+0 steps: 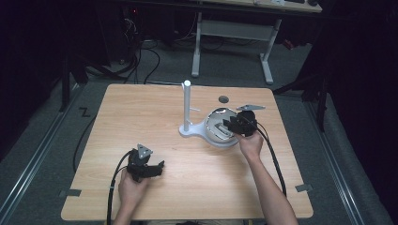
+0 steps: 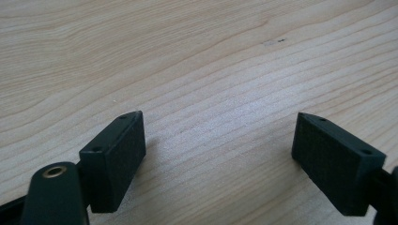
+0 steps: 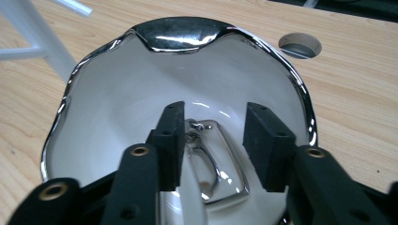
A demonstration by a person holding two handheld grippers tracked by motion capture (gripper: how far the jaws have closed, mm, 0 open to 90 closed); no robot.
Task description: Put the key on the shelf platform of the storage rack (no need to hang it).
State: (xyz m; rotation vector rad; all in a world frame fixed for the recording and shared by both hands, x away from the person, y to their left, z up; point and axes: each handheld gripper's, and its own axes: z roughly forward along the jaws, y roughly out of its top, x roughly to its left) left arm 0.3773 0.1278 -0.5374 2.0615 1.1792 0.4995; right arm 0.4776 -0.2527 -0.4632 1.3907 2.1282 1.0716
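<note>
A white dish with a wavy chrome rim (image 1: 217,141) sits right of centre on the wooden table, joined to a white stand with an upright post (image 1: 187,105). My right gripper (image 1: 229,124) hovers over the dish, jaws pointing into it. In the right gripper view the dish wall (image 3: 117,103) curves around the open right gripper (image 3: 213,112). A small silver metal piece (image 3: 211,161) lies on the dish floor below the gap, and neither pad touches it. My left gripper (image 1: 158,167) rests near the table's front left, its jaws wide open over bare wood (image 2: 219,117).
A round hole (image 1: 223,99) in the table lies just behind the dish, also seen as the hole (image 3: 300,45) in the right gripper view. The white post (image 3: 42,37) stands left of the dish. Cables trail from both grippers toward the front edge.
</note>
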